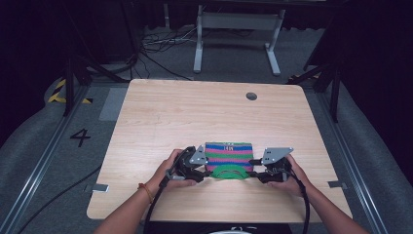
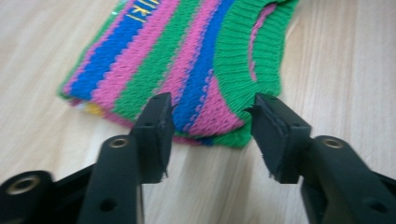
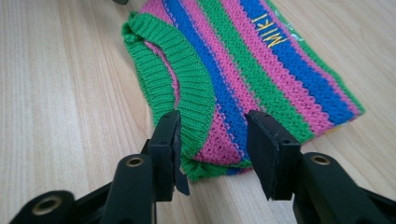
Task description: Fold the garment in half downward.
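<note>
High view: small striped sweater point(image 1: 229, 155) is lying flat near the front middle of the desk point(image 1: 170, 117), green neck band facing the person. Left hand-held gripper point(image 1: 203, 170) and right hand-held gripper point(image 1: 257, 173) are sitting at the sweater's two near corners, one each side, hands low on the desk, so it looks like a symmetric two-point pickup is being set up, probably to lift or fold it without bunching. Left gripper view: jaws are standing apart, straddling the near corner of the sweater point(image 2: 205, 70), where the pink and blue stripes meet the green hem; cloth is lying between the jaws but they are not clamping it. Approach is low and nearly flat to the desk, likely so the lower jaw can slide under the edge. Right gripper view: same story, jaws apart around the opposite corner of the sweater point(image 3: 261, 74), just beside the green neck band point(image 3: 177, 79), no pinch yet. Yellow lettering point(image 3: 270, 31) is sitting at the far end.
</note>
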Motion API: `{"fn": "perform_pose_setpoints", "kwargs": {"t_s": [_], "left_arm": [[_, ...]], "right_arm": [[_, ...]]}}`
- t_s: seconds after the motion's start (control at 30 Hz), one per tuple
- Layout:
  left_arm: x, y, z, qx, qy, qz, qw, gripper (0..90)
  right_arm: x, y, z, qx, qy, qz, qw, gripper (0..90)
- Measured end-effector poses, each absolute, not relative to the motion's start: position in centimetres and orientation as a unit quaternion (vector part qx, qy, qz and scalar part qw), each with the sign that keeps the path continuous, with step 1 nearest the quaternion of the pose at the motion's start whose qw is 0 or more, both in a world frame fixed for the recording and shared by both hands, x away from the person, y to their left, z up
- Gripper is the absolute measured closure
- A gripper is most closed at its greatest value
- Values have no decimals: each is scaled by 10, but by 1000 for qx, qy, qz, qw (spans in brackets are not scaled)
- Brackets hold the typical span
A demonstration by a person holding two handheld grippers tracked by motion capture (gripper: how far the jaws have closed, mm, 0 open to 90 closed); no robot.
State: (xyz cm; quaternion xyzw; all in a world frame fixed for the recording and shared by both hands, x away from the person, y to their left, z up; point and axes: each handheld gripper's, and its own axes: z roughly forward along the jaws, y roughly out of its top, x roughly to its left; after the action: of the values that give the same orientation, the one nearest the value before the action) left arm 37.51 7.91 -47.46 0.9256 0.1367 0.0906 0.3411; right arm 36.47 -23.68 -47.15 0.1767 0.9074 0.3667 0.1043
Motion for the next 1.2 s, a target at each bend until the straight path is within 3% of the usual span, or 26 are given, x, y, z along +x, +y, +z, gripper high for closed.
{"fn": "perform_pose_setpoints", "kwargs": {"t_s": [0.3, 0.57, 0.87, 1.2], "left_arm": [[363, 100, -459, 934, 140, 140, 297, 298], [353, 129, -449, 937, 146, 161, 275, 215], [348, 171, -453, 929, 177, 193, 261, 215], [340, 217, -467, 914, 230, 176, 283, 197]], "right_arm": [[355, -255, -453, 184, 908, 355, 127, 400], [348, -281, -448, 204, 904, 344, 153, 321], [341, -320, -454, 239, 896, 327, 180, 270], [335, -364, -468, 294, 876, 333, 188, 234]]}}
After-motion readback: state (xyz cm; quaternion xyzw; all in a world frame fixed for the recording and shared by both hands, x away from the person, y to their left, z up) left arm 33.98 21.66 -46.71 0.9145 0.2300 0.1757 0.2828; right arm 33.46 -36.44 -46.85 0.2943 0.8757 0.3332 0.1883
